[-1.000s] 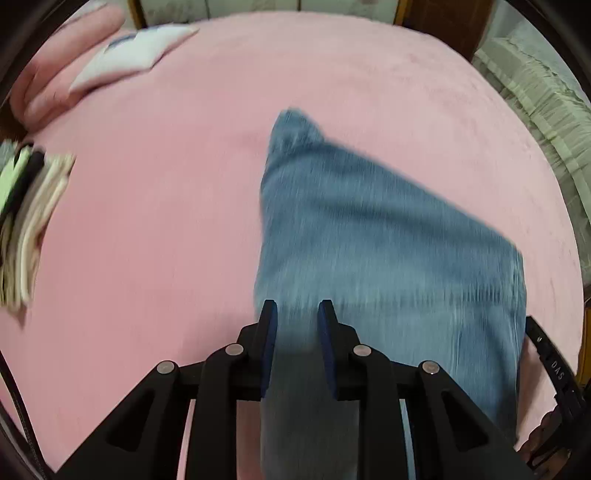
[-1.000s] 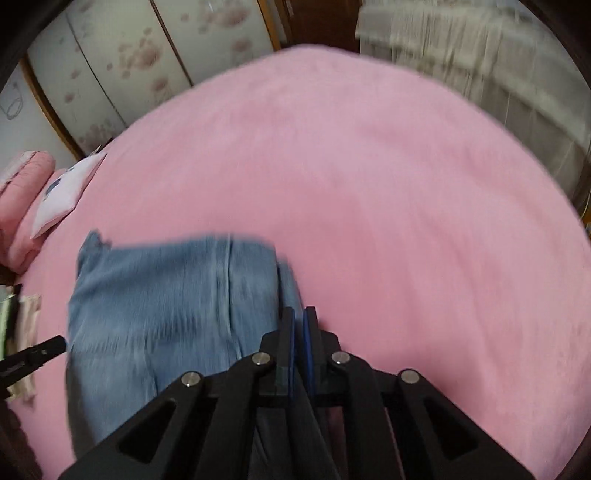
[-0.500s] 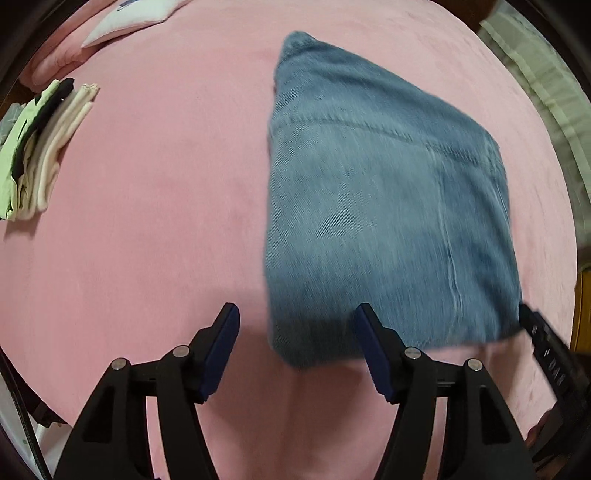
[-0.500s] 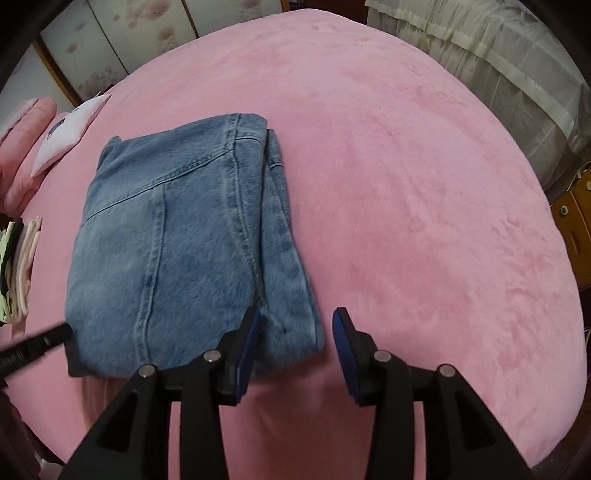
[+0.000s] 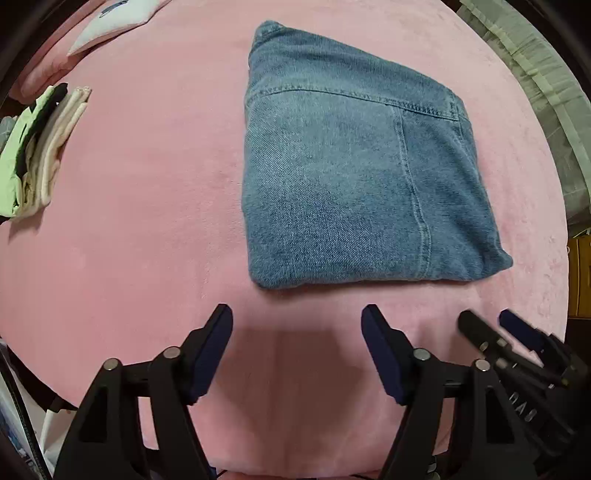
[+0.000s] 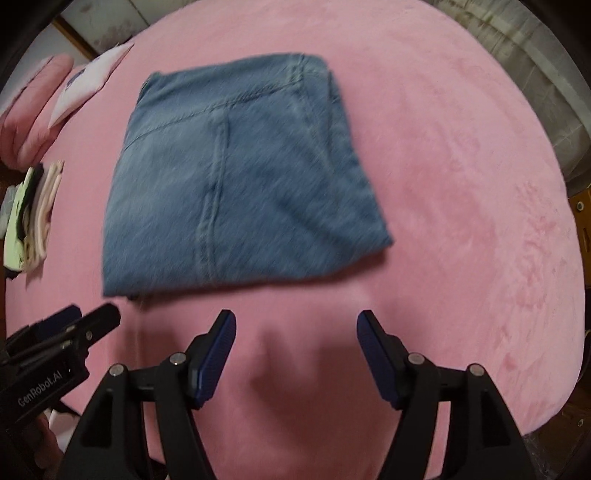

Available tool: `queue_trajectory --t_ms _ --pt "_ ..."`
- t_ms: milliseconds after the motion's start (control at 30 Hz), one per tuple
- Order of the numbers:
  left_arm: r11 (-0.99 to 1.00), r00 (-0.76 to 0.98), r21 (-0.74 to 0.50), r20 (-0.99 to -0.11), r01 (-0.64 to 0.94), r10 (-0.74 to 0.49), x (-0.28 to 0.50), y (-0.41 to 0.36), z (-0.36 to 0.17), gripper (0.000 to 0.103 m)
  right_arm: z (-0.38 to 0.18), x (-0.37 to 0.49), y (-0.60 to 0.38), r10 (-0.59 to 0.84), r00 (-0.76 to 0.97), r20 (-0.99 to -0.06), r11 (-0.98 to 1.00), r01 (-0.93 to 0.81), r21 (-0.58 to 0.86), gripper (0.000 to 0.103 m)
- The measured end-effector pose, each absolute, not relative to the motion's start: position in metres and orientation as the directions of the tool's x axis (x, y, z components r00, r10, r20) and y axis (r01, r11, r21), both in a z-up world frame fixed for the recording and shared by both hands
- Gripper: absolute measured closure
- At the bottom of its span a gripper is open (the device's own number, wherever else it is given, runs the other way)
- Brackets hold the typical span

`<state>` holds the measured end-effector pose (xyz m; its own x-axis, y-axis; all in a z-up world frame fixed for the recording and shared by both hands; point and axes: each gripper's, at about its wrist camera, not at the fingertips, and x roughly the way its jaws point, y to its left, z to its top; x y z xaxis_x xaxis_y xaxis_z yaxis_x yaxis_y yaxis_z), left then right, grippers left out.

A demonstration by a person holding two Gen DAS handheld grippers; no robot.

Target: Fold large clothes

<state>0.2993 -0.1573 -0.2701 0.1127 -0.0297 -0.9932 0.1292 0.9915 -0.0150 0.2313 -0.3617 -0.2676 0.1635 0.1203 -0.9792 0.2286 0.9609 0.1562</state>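
1. The folded jeans (image 5: 354, 177) lie flat on the pink bedspread (image 5: 147, 221), towards its middle, a little back from the near edge. No claw touches them.
2. The left gripper (image 5: 297, 350) has just been opening its jaws; they stand wide apart over bare pink cloth just short of the jeans' near fold, with nothing between them.
3. The right gripper (image 6: 295, 349) has likewise just been opening; its jaws gape over bare bedspread near the same fold, holding nothing. Each claw shows at the edge of the other's view, side by side.
4. The jeans form a roughly four-sided packet, slightly longer from the near edge towards the far one. A stitched seam runs along that line, and a second seam crosses it near the far end.
5. A small stack of folded garments (image 5: 40, 147), pale green, black and cream, sits at the left edge of the bed, well apart from the jeans.
6. A white pillow (image 5: 110, 22) and a pink roll (image 6: 33, 110) lie at the far left corner.
7. Pale curtain fabric (image 5: 535, 74) hangs beyond the right edge.
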Motion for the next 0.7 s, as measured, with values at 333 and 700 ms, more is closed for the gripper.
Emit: queue_trajectory --t_ms 333,700 --pt "0.988 0.136 -0.008 -0.990 0.157 -0.029 0.292 -0.146 -0.238 0.022 -0.233 0.222 -0.345 0.136 0.157 -0.978 0.966 0.199 0.167 0.029" --pt "0.987 0.141 -0.007 -0.990 0.158 -0.030 0.293 -0.149 -0.239 0.022 -0.229 0.237 -0.351 0.120 0.171 -0.978 0.967 0.202 0.154 0.028"
